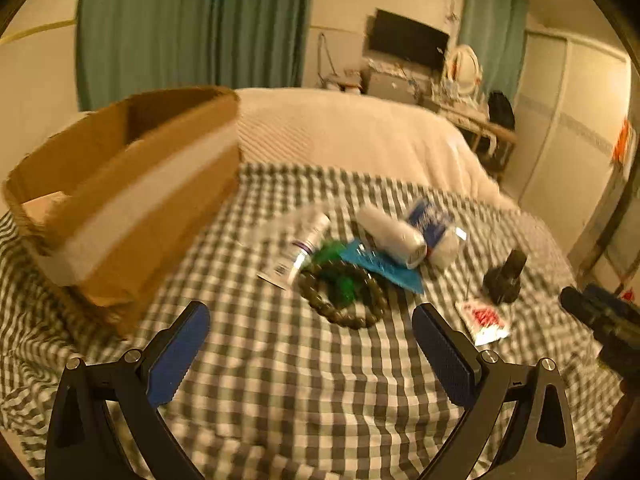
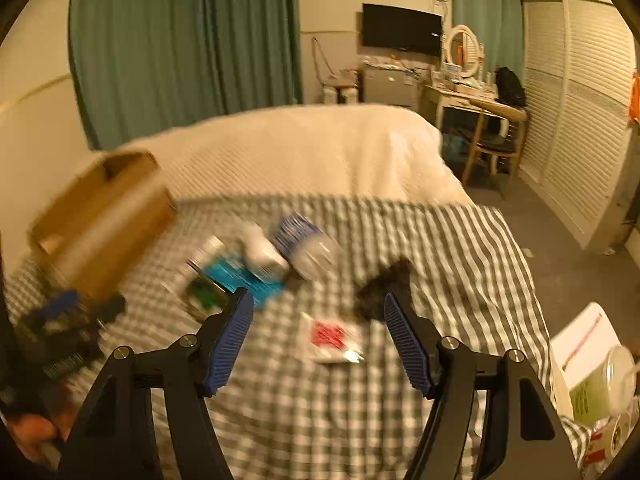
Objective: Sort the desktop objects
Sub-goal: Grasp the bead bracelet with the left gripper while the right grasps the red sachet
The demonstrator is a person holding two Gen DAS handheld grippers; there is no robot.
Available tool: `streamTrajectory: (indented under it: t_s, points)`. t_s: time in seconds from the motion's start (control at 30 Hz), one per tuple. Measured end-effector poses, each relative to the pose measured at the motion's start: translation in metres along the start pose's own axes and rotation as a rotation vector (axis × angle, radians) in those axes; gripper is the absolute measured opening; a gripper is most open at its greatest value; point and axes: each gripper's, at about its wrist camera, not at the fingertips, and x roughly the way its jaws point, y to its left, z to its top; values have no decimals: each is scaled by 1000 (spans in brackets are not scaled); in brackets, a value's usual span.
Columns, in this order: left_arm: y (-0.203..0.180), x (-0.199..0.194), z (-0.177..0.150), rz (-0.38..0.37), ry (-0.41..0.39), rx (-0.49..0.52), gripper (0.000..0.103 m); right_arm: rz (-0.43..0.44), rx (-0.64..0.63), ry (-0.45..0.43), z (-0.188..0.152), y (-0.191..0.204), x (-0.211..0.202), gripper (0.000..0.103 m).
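A cluster of objects lies on the checked cloth (image 1: 280, 360): a white tube (image 1: 296, 246), a dark bead bracelet (image 1: 344, 296) around a green item, a blue packet (image 1: 384, 268), a white cylinder (image 1: 394, 236), a blue-and-white bottle (image 1: 436, 228), a black object (image 1: 505, 276) and a red-and-white sachet (image 1: 484, 320). An open cardboard box (image 1: 132, 200) stands at the left. My left gripper (image 1: 312, 316) is open and empty, just short of the bracelet. My right gripper (image 2: 320, 308) is open and empty over the sachet (image 2: 332, 338), with the black object (image 2: 384, 284) by its right finger.
A white quilt (image 2: 304, 148) covers the bed behind the cloth. At the right lie a desk, a chair and louvred wardrobe doors (image 2: 580, 100). A green-labelled jar (image 2: 604, 384) and a white box sit at the lower right. Both views are motion-blurred.
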Motion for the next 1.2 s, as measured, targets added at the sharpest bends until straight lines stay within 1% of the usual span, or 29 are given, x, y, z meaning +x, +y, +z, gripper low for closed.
streamTrajectory:
  t_s: [0.1, 0.2, 0.3, 0.37, 0.43, 0.5, 0.57, 0.63, 0.7, 0.73, 0.77, 0.8, 0.83, 0.87, 0.9, 0.97, 1.0, 1.03, 1.13, 1.17, 1.2]
  points:
    - [-16, 21, -12, 16, 28, 51, 103, 1, 8, 37, -24, -5, 32, 68]
    - [-24, 46, -19, 13, 59, 55, 103, 3, 7, 75, -39, -7, 66, 68]
    - [-23, 73, -20, -5, 100, -1, 103, 8, -34, 90, -38, -2, 96, 69]
    - [-19, 85, -19, -7, 127, -48, 103, 12, -70, 71, -32, 0, 110, 84]
    - [-16, 96, -19, 4, 136, -87, 103, -2, -99, 71, -30, 1, 124, 84]
    - [-18, 100, -18, 13, 122, -84, 103, 14, -86, 91, -33, -2, 138, 84]
    - [-25, 106, -15, 39, 135, -60, 103, 44, -51, 110, -35, -9, 143, 84]
    - [-32, 112, -14, 73, 147, -24, 103, 62, -27, 96, -34, -13, 140, 84]
    - [-35, 113, -16, 81, 145, -5, 102, 67, -22, 93, -34, -14, 140, 84]
    - [-35, 112, -17, 70, 138, -3, 99, 65, -23, 95, -35, -15, 141, 81]
    - [-34, 110, -17, 55, 138, -3, 89, 62, -23, 103, -35, -15, 142, 70]
    - [-33, 109, -17, 41, 139, -6, 77, 68, -22, 109, -35, -16, 142, 65]
    - [-31, 107, -17, 28, 140, -10, 69, 81, -18, 114, -34, -16, 141, 59]
    - [-30, 106, -18, 24, 140, -13, 53, 84, -19, 112, -34, -16, 139, 53]
    - [-31, 108, -16, 21, 142, -14, 39, 80, -25, 109, -33, -15, 137, 48]
    - [-27, 106, -17, -7, 150, -23, 30, 88, -32, 102, -31, -16, 131, 39]
    - [-24, 104, -18, -18, 150, -29, 23, 91, -33, 101, -28, -17, 129, 33]
    - [-23, 102, -18, -31, 153, -34, 23, 90, -38, 101, -27, -17, 127, 18]
    - [-17, 94, -20, -68, 160, -57, 23, 104, -33, 84, -25, -20, 121, 14]
    - [-15, 91, -21, -69, 166, -65, 23, 114, -30, 85, -23, -21, 119, 7]
    - [-14, 87, -22, -67, 167, -70, 22, 122, -28, 80, -22, -21, 117, 4]
